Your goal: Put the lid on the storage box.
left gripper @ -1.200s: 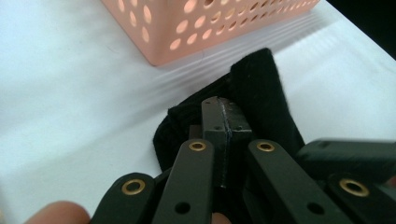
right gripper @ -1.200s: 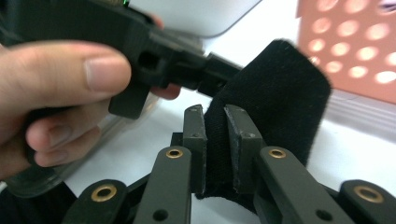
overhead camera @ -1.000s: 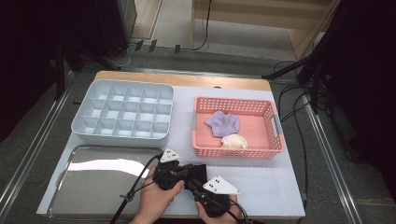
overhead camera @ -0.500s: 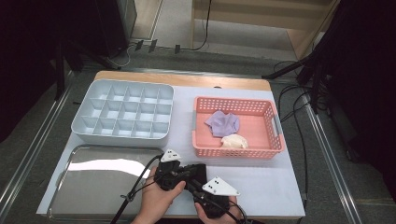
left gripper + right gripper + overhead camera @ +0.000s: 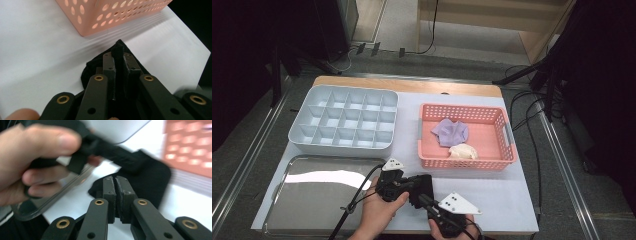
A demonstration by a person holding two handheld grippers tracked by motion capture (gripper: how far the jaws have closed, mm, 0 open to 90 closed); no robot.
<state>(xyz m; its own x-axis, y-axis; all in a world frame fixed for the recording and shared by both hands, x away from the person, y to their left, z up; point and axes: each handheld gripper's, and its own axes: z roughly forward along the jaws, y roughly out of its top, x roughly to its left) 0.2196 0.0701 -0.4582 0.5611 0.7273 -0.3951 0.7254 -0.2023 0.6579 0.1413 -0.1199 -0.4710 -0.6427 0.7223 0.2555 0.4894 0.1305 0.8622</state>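
A small black cloth (image 5: 422,186) lies on the white table near its front edge, between the two hands. My left gripper (image 5: 411,186) reaches it from the left and is shut on a raised fold of the black cloth (image 5: 118,48), which stands up between its pads (image 5: 110,65). My right gripper (image 5: 424,199) comes from the lower right; its jaws have just been closing and now stand together on the near edge of the black cloth (image 5: 150,177). In the right gripper view, the hand (image 5: 37,145) that holds the left gripper is close by.
A pink basket (image 5: 507,150) at the right holds a purple cloth (image 5: 451,132) and a cream cloth (image 5: 463,151); its corner (image 5: 87,27) is just beyond the black cloth. A grey compartment box (image 5: 344,120) sits at the back left. A shiny metal tray (image 5: 312,195) lies at the front left.
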